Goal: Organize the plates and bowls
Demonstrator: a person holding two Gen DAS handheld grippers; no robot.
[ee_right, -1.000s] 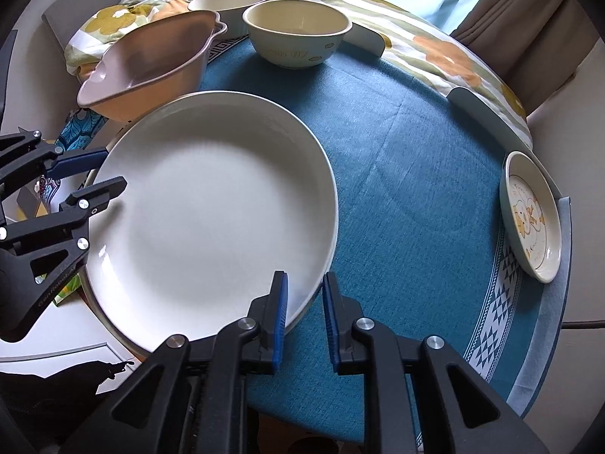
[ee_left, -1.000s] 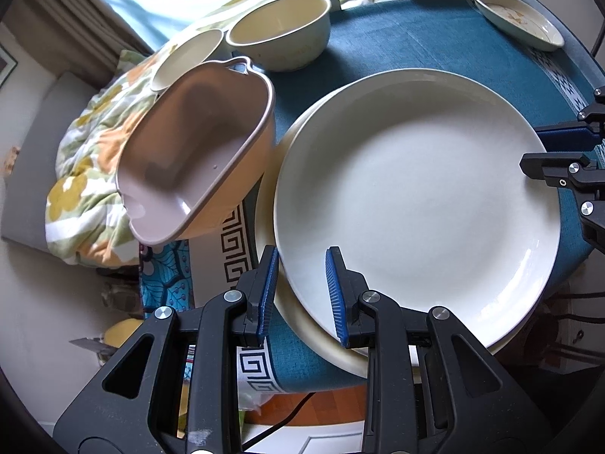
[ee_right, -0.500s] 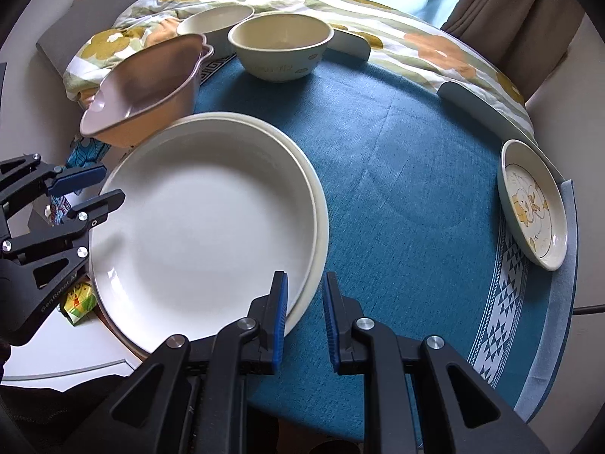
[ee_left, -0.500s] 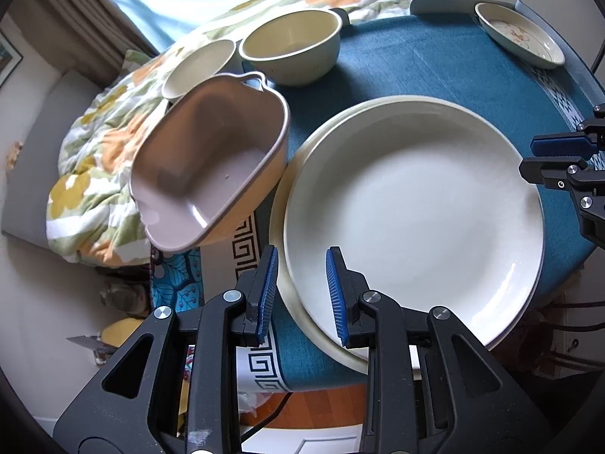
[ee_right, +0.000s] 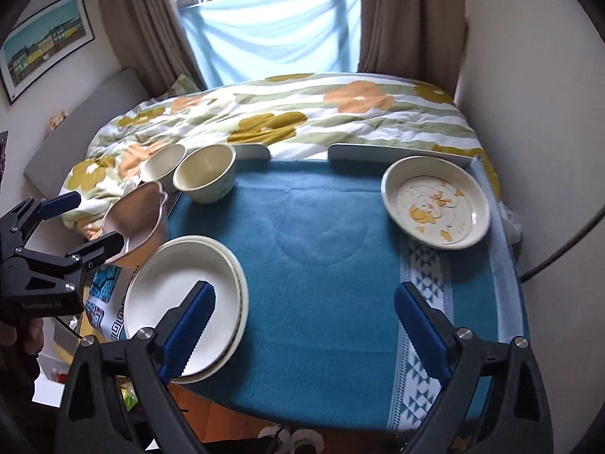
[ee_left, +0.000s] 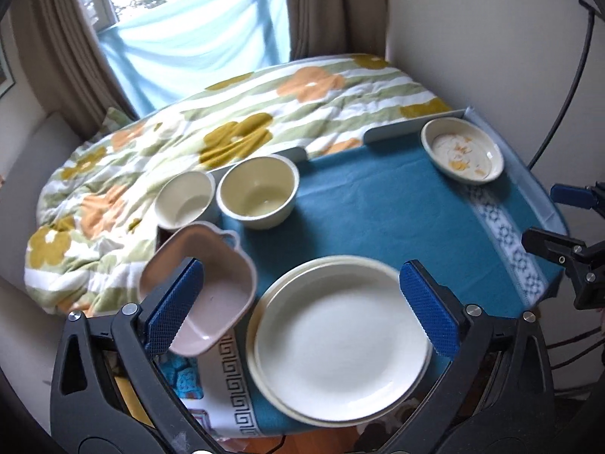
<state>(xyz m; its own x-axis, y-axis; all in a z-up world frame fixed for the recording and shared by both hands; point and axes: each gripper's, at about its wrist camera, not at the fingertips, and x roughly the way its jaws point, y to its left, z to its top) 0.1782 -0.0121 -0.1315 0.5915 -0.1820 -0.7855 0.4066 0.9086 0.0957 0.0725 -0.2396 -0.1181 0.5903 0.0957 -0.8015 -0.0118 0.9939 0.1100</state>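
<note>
Two cream plates (ee_left: 340, 340) are stacked at the near left edge of the blue tablecloth (ee_left: 378, 212); they also show in the right wrist view (ee_right: 181, 295). A pink handled dish (ee_left: 211, 287) sits left of them, tilted at the table edge. Two cream bowls (ee_left: 259, 193) (ee_left: 185, 198) stand behind it. A small patterned plate (ee_left: 461, 149) lies at the far right, seen too in the right wrist view (ee_right: 435, 200). My left gripper (ee_left: 302, 310) is open and empty above the stack. My right gripper (ee_right: 306, 325) is open and empty above the cloth.
A flowered quilt (ee_left: 234, 125) covers the bed behind the table. Grey raised edge pieces (ee_right: 397, 153) line the table's far side. A window with brown curtains (ee_right: 408, 15) is beyond. A cable (ee_left: 563, 98) hangs at the right wall.
Both grippers went from nearly shut at the plate's rim to wide open, and both pulled back and up. The top plate now rests on the lower one.
</note>
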